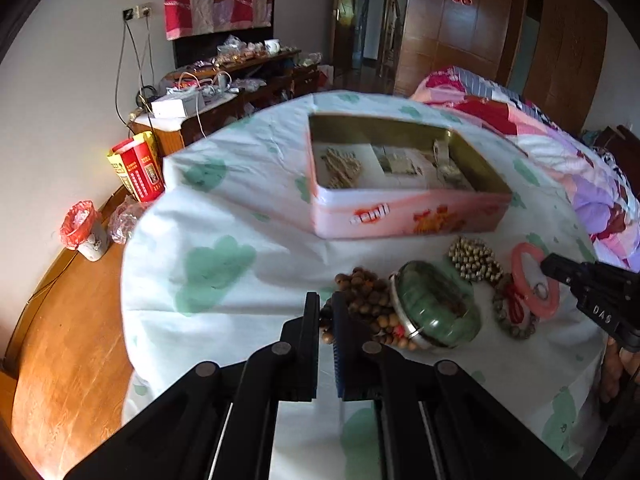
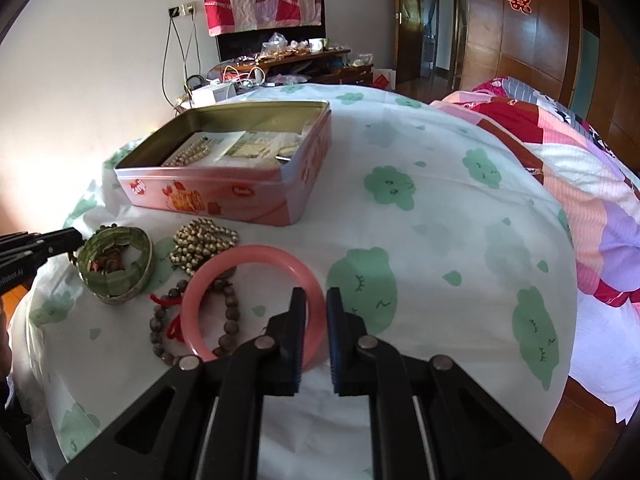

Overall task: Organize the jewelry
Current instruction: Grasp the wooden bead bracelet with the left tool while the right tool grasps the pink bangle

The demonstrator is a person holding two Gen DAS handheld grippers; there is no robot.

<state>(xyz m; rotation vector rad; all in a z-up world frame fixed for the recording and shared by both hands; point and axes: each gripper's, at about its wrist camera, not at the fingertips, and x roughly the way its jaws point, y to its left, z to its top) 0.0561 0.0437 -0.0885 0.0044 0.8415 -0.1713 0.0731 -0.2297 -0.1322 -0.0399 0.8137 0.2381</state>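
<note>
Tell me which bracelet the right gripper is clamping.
The right gripper clamps the plain pink bangle, the only smooth one-piece ring; the others are beaded or green segments.

A white wall [image 2: 100, 60] with a power outlet [image 2: 182, 10] and hanging cables stands at ten o'clock. A cluttered dark wooden cabinet [image 1: 256, 76] sits at twelve, brown wooden wardrobe doors [image 2: 532, 40] at two. Sunlight falls on the orange-brown wooden floor [image 1: 68, 344] at eight o'clock.

We note a cluttered wooden dresser [image 2: 304, 64] against the wall, a red-lined cup [image 1: 86, 232] on the wooden floor [image 1: 68, 360], and a patchwork quilt [image 2: 568, 152] beside wooden wardrobe doors [image 2: 520, 32].
</note>
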